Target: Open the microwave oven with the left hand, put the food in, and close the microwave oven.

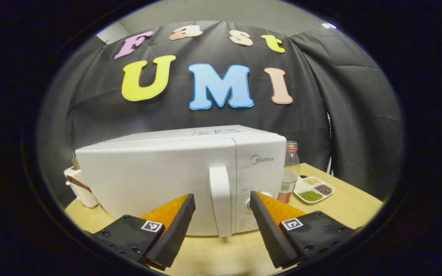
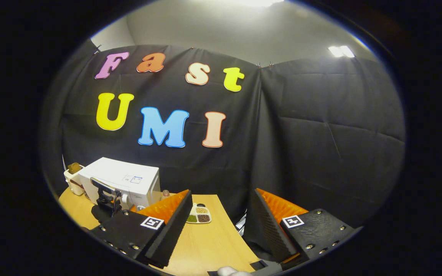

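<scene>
1. Left gripper view puts the white microwave oven (image 1: 182, 172) straight ahead, standing on the light wooden bench (image 1: 343, 209) with its door shut. In the right gripper view the microwave oven (image 2: 123, 184) sits far off at the left end of the bench (image 2: 209, 245).
2. Left gripper (image 1: 223, 214) hangs low in front of the oven, its black-and-orange fingers (image 1: 177, 226) spread wide apart. They frame the vertical white door handle (image 1: 220, 199), one to each side, and neither touches it.
3. Right gripper (image 2: 217, 224) is held well away from the oven, over the bench's near right part, with its fingers (image 2: 173, 226) also wide apart and nothing between them. Its view also shows the left gripper (image 2: 106, 199) as a dark shape just in front of the oven.
4. A cream-coloured container (image 1: 79, 188) with something brown sticking out of its top stands just beside the oven's left end.
5. A clear glass bottle (image 1: 290, 170) with a reddish cap stands just beside the oven's right end.
6. A small white divided dish (image 1: 315, 189) lies near the bottle to its right, holding green, dark brown and pale grainy food in separate compartments.
</scene>
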`<action>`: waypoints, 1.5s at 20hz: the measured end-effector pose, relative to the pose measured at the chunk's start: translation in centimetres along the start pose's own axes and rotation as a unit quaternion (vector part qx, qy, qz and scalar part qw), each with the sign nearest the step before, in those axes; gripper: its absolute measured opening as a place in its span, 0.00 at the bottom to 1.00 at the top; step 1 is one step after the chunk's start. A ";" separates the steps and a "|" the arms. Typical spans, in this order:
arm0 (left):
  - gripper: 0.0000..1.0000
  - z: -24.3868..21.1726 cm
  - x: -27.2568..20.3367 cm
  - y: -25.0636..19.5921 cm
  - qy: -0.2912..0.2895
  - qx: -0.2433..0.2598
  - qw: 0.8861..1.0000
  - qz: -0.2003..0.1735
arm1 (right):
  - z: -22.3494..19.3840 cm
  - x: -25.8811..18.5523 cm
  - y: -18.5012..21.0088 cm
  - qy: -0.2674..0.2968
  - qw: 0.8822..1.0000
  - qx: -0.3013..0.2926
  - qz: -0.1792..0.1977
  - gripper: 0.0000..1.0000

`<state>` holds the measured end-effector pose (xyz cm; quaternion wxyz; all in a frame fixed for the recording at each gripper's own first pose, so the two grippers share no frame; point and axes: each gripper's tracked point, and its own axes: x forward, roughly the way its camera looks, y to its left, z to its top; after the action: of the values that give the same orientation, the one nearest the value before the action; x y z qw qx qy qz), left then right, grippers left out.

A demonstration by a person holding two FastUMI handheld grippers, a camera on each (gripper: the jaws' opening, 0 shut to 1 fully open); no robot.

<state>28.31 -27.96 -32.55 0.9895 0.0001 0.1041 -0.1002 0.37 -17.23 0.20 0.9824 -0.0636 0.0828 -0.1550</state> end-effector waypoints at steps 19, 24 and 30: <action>0.32 -1.1 1.4 -0.3 0.022 -0.018 0.999 -0.032 | -0.4 0.8 -0.1 -0.001 1.000 -0.009 -0.004 0.96; 0.27 -1.0 1.4 -0.1 0.024 -0.014 0.999 -0.020 | -0.8 0.8 0.1 0.001 1.000 -0.010 0.001 0.96; 0.21 -1.1 1.3 -0.1 0.030 -0.008 0.999 -0.014 | -1.0 0.7 0.3 0.003 1.000 -0.011 0.010 0.96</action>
<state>29.33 -28.31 -33.90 0.9844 -0.0060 0.1347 -0.1129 0.93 -17.29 -0.92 0.9828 -0.0730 0.0880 -0.1448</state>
